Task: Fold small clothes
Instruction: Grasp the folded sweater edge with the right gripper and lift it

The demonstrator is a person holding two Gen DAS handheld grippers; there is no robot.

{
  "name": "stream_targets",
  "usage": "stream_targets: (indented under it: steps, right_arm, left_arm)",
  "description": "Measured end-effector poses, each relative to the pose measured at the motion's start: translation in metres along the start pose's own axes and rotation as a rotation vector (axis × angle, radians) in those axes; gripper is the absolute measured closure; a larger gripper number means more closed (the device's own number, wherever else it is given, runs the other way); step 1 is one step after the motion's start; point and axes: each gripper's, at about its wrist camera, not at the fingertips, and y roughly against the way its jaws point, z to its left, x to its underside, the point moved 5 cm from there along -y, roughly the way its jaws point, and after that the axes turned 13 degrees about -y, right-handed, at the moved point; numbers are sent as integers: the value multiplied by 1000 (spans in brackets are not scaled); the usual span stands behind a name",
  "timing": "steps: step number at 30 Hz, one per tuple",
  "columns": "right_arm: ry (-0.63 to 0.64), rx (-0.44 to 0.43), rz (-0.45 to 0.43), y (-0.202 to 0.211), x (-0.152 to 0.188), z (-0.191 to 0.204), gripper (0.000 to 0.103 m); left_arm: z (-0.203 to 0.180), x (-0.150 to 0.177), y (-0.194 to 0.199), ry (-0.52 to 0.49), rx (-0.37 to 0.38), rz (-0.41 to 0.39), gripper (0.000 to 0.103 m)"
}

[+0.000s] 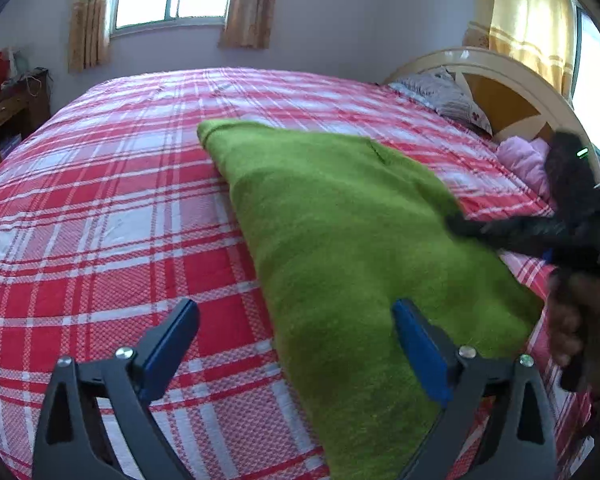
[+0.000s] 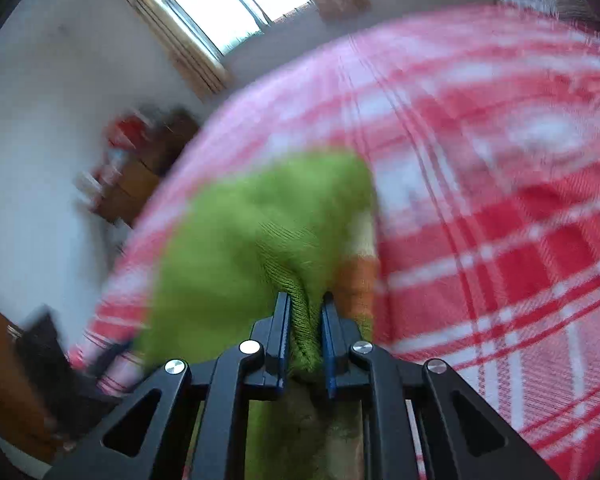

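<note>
Garment: a green knit sweater (image 1: 340,220) is lying folded on the bed (image 1: 100,200), running from centre frame down to the lower right of the left wrist view; in the right wrist view it is filling the lower centre, with an orange and cream striped band at its right edge.
Long axis: it is stretching diagonally, from a narrow far corner near mid-frame toward the wide near end at the bottom.
Left tongs (image 1: 296,344): standing wide open and gripping nothing, the right blue pad hovering over the green knit, the left one over the plaid bedspread, so the sweater's left edge is passing between them.
Right tongs (image 2: 306,328): pinching a ridge of the green knit between nearly closed blue pads.
Nearer hand: the right is already holding cloth; the left looks poised at the near edge.
Textures: the knit is looking thick, fuzzy and limp; the red, pink and white bedspread is looking thin and woven.
Surroundings: a pillow (image 1: 448,96) and a pink garment (image 1: 524,160) are lying at the upper right by the headboard.
</note>
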Motion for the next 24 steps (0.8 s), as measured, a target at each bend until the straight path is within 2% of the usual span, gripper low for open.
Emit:
stream_targets:
  steps: [1, 4, 5, 8, 10, 11, 13, 15, 18, 21, 24]
  right_arm:
    - [-2, -15, -21, 2, -1, -1, 90]
    - [-5, 11, -34, 11, 0, 4, 87]
    - [18, 43, -55, 15, 0, 8, 82]
    - [148, 171, -191, 38, -3, 35, 81]
    - [228, 149, -235, 47, -4, 64, 78]
    - [264, 113, -219, 45, -4, 76, 75]
    - [321, 16, -141, 30, 0, 96, 74]
    - [325, 51, -69, 8, 1, 94, 74]
    - [234, 164, -25, -21, -12, 54, 77]
    - [169, 25, -11, -19, -16, 30, 80]
    - [159, -33, -19, -15, -16, 23, 81]
  left_arm:
    - [1, 0, 0, 2, 0, 3, 1]
    - [3, 2, 4, 18, 0, -15, 0]
    - [6, 1, 10, 33, -17, -41, 0]
    - [17, 0, 24, 89, -61, -107, 0]
    - [27, -1, 25, 152, -68, -109, 0]
    - [31, -4, 21, 175, -65, -92, 0]
    - [31, -9, 14, 169, -73, -63, 0]
    - [28, -11, 6, 138, -124, -23, 0]
    - [23, -5, -5, 121, -120, 19, 0]
    - [22, -1, -10, 132, -101, 40, 0]
    - [24, 2, -9, 155, -78, 39, 0]
